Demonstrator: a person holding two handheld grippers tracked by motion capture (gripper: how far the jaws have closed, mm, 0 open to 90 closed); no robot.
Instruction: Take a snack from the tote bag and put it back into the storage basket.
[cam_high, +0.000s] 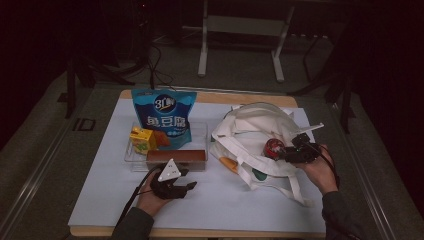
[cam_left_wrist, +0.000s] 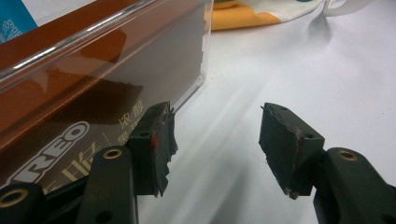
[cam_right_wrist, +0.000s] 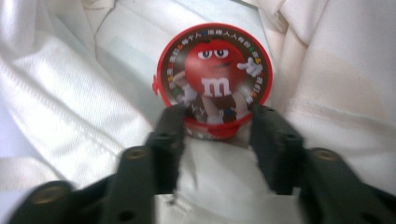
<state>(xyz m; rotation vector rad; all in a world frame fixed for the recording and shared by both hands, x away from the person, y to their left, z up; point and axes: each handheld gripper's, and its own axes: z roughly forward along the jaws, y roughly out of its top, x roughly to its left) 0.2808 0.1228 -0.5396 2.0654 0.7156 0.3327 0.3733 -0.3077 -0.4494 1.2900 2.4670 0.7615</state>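
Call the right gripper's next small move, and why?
Probably lift the red candy tub slightly to test the hold: the right gripper has its fingers at the tub's lower sides, and it lies on the white tote bag.

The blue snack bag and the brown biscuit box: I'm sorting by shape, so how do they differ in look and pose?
The blue snack bag stands upright at the back of the clear tray; the brown biscuit box lies flat along its front. The bag is soft, tall and blue with white lettering; the box is stiff, long, low and brown. Both are sealed snack packs in the same tray.
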